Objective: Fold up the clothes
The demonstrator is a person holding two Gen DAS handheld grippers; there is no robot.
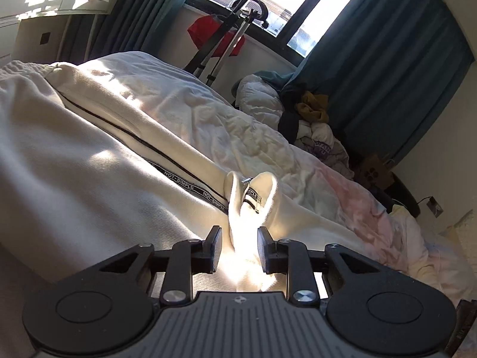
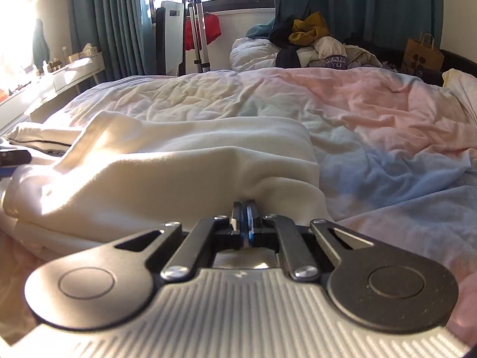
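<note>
1. Cream knit fills the left wrist view: a zip-front jacket (image 1: 98, 137) lies spread along the bed (image 1: 342, 185), its zipper tape (image 1: 184, 185) lettered. The left hand-held gripper (image 1: 240, 249) stands released, its fingers (image 1: 215, 249) flanking a raised bunch of fabric near the collar without pinching it. By the look of it, a grasp here is being taken or let go; which, one moment cannot settle.

2. In the right wrist view, the right hand-held gripper (image 2: 246, 214) is clenched at the jacket's edge (image 2: 268, 191); whether cloth sits between the jaws cannot be told.

3. A rumpled pastel duvet covers the bed; beyond it are heaped clothes (image 2: 316, 44), teal curtains (image 2: 357, 0) and a sunlit window (image 1: 268, 3).
</note>
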